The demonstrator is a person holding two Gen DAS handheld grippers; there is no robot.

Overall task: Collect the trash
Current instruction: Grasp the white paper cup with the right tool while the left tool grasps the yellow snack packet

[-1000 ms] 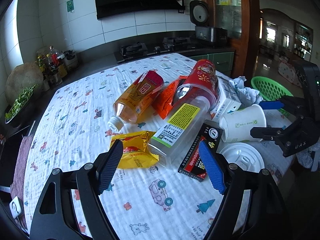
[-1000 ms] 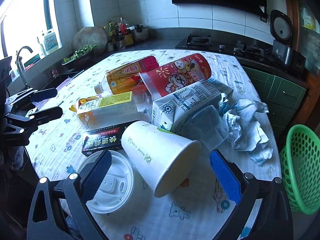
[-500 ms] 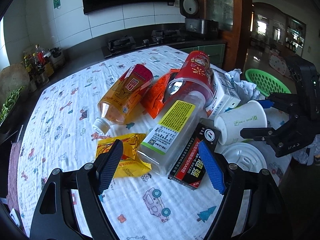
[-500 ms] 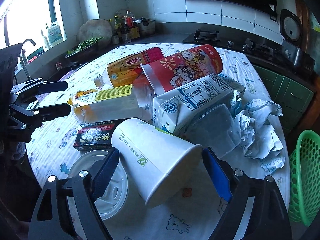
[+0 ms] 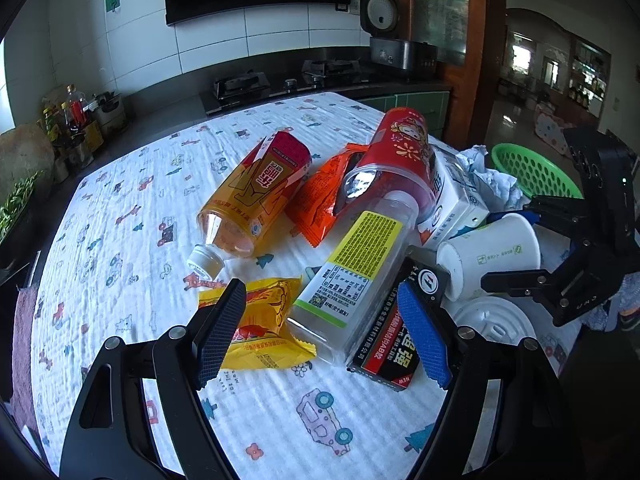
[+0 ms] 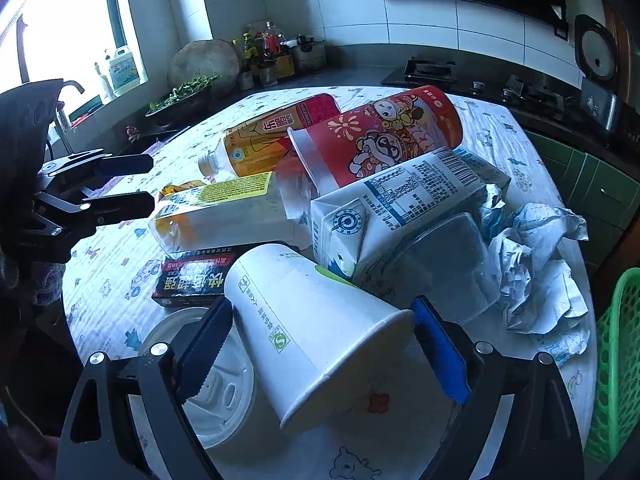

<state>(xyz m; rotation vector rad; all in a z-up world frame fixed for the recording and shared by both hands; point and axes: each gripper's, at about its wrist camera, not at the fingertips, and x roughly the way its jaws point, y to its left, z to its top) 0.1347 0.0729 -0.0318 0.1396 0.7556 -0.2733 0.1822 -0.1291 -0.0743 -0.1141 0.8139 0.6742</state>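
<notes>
Both hand-held grippers are spread: the right hand-held gripper [image 6: 320, 344] has closed in to straddle the tipped paper cup [image 6: 316, 328] on the tabletop [image 5: 120, 216], probably not yet touching, so a grab toward the green basket [image 6: 618, 364] looks next, while the left hand-held gripper [image 5: 320, 332] hovers empty.

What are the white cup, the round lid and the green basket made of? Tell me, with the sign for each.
White cup: likely paper, matte, with a rolled rim and a printed logo.
Round lid: looks like thin moulded plastic, slightly glossy, with pressed ridges and a sip slot.
Green basket: plastic by its look, a glossy moulded mesh of holes.
</notes>
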